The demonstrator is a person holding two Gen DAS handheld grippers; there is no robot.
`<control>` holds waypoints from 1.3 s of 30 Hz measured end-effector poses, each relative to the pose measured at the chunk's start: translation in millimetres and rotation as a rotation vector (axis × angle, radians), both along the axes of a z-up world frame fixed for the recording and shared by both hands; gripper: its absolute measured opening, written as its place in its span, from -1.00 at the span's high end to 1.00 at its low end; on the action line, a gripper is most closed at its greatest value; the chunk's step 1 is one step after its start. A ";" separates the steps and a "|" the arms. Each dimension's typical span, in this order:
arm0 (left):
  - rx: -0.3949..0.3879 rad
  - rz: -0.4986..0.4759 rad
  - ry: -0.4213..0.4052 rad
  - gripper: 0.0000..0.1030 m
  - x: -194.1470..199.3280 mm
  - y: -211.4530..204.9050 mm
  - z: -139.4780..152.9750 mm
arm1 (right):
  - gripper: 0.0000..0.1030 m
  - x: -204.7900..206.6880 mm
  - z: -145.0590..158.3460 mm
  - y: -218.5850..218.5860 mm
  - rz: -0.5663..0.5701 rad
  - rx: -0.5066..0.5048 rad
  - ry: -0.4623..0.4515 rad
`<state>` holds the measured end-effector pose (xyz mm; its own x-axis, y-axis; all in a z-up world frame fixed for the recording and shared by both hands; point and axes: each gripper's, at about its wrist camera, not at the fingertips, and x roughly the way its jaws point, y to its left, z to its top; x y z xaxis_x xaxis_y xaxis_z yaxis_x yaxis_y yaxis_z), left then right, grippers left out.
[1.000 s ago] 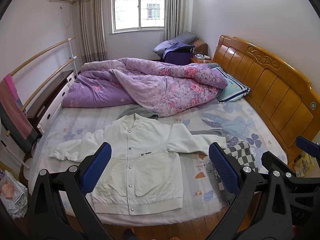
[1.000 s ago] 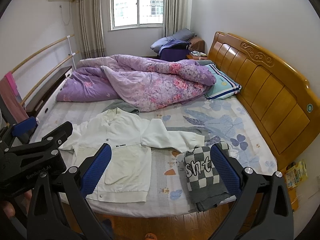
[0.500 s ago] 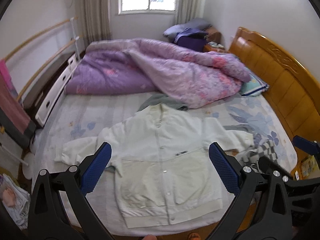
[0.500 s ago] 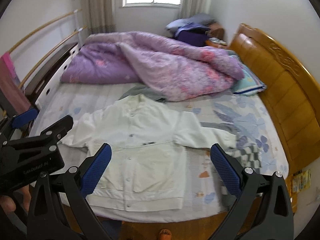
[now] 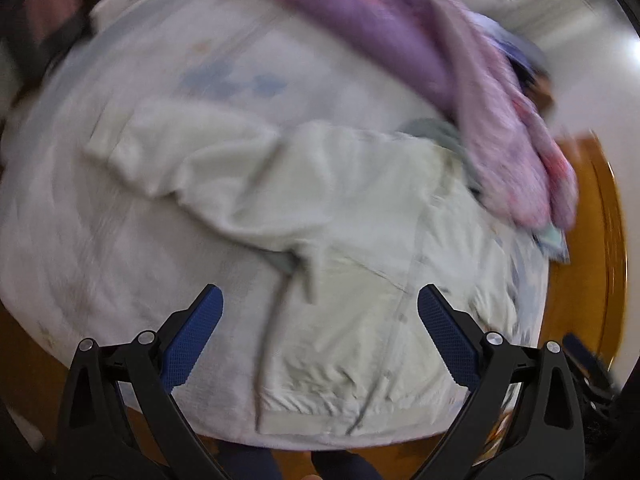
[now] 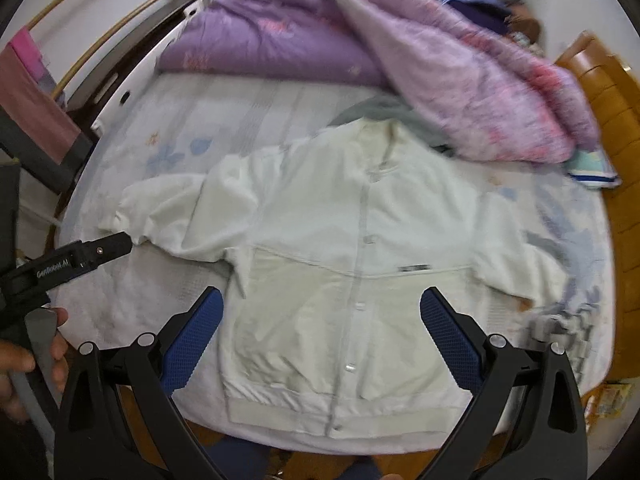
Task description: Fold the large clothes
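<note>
One white jacket (image 6: 344, 264) at centre, one purple quilt (image 6: 400, 64) at 12 o'clock, one bed (image 6: 208, 120), one wooden headboard (image 6: 612, 128) at 3 o'clock, two tongs, left tongs (image 5: 318, 336), right tongs (image 6: 320, 336), one hand (image 6: 24, 360) at 8 o'clock.

Only one readable text: white lettering on black body of left gripper (image 6: 68, 266), seen at left edge of right wrist view, approx "GenRobot.AI", somewhat blurred, so exact letters uncertain. Small dark label (image 6: 414, 267) on chest of white jacket (image 6: 352, 240), right of button placket, just above seam: has lettering but too small and smeared to read. Yellow packet (image 6: 610, 398) at lower right beside bed: print visible, illegible. Left wrist view: heavy motion blur, nothing legible anywhere, jacket label not made out. No numbers or signs legible in either view.
</note>
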<state>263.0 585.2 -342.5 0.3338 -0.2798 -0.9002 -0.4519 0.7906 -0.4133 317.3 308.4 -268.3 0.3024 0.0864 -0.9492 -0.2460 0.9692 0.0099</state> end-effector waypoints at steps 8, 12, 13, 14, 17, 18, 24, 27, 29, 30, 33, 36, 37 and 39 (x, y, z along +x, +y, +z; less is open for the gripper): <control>-0.124 0.388 0.066 -0.90 -20.9 150.9 -108.4 | 0.40 65.8 -118.3 42.2 0.033 0.110 0.202; -0.091 0.551 0.028 -0.90 -36.7 203.0 -129.4 | 0.64 82.7 -162.6 58.0 0.049 0.125 0.258; -0.080 0.586 0.029 -0.90 -39.9 213.5 -133.8 | 0.63 86.0 -170.7 61.7 0.044 0.124 0.270; -0.078 0.607 0.026 -0.90 -41.3 219.9 -137.4 | 0.63 89.5 -178.2 63.7 0.035 0.133 0.281; -0.087 0.704 0.031 -0.90 -42.0 245.9 -159.8 | 0.63 96.9 -196.0 67.6 0.042 0.137 0.292; -0.103 0.725 0.035 -0.89 -41.2 252.3 -168.0 | 0.63 98.5 -201.4 69.1 0.050 0.138 0.298; -0.101 0.734 0.019 -0.53 -19.2 264.3 -187.0 | 0.63 114.3 -225.2 70.8 0.060 0.169 0.308; -0.085 0.724 0.010 0.18 -8.1 270.0 -190.9 | 0.63 122.0 -230.4 69.7 0.053 0.218 0.304; -0.096 0.767 0.014 0.73 -11.7 275.8 -192.2 | 0.63 126.4 -237.9 70.3 0.051 0.225 0.309; -0.108 0.782 -0.014 0.85 -15.9 279.7 -190.0 | 0.63 128.3 -241.6 70.1 0.044 0.229 0.312; -0.033 0.719 -0.089 0.85 -18.9 280.6 -162.7 | 0.63 133.0 -250.1 72.3 0.025 0.263 0.323; 0.032 0.673 -0.209 0.86 -24.9 276.8 -113.1 | 0.68 134.5 -261.5 79.8 0.038 0.279 0.348; 0.044 0.675 -0.248 0.86 -27.7 275.1 -98.7 | 0.71 134.9 -270.7 84.7 0.047 0.278 0.373; 0.074 0.673 -0.358 0.85 -38.4 268.7 -55.4 | 0.73 135.3 -288.9 90.3 0.046 0.249 0.389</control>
<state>224.5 853.8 -397.9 0.6855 0.1441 -0.7137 -0.6945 0.4236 -0.5816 452.5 398.7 -557.2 -0.0812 0.3310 -0.9401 -0.2211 0.9138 0.3408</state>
